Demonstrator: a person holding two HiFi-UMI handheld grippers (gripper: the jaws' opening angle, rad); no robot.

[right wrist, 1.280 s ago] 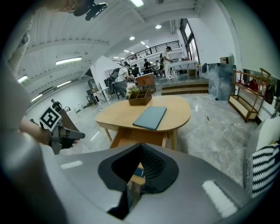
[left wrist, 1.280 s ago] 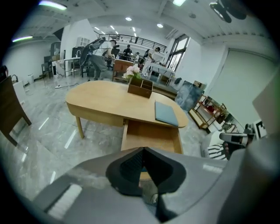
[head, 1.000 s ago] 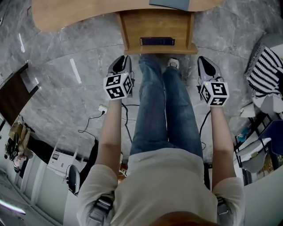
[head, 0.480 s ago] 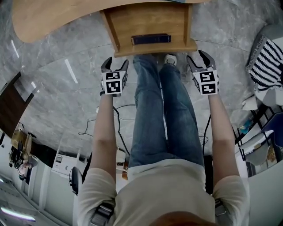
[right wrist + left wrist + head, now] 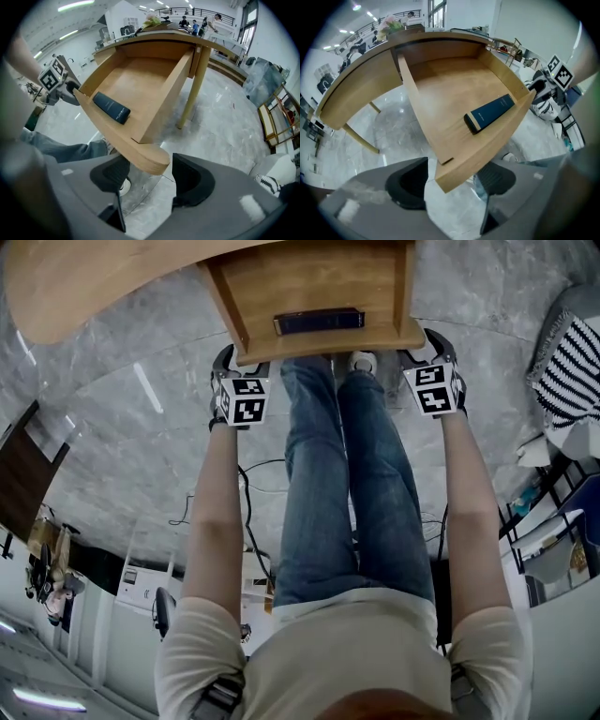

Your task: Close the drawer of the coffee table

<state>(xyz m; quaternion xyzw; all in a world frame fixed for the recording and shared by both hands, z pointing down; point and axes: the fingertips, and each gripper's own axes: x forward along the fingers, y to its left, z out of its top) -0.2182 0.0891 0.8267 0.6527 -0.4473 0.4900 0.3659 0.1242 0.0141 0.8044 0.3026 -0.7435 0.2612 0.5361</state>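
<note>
Drawer (image 5: pixel 319 277) of the coffee table (image 5: pixel 103 282) is pulled well out from under the tabletop, open side up. A dark blue box (image 5: pixel 319 322) lies flat inside, close to the front panel.

Your L gripper (image 5: pixel 454 180) points steeply down at the drawer's front-left corner. Its jaws have just been opening and now stand wide. That corner sits btw the pads, w/ floor showing in the gap on the outer side, so nothing's clamped.

Your R gripper (image 5: pixel 150 176) is the same on the other side: jaws have just been opening, now wide apart. The rounded front-right corner of the drawer is btw them, w/ a gap on each side and no grip.

In the head view both grippers are level w/ each other at the two ends of the front panel. Your legs in jeans (image 5: pixel 347 474) are btw your arms, and one shoe (image 5: pixel 364 362) shows just under the front edge. Grey marble floor (image 5: pixel 141 446) is all round. A black-and-white striped fabric (image 5: pixel 562 381) is off to your right, well apart from the table.
</note>
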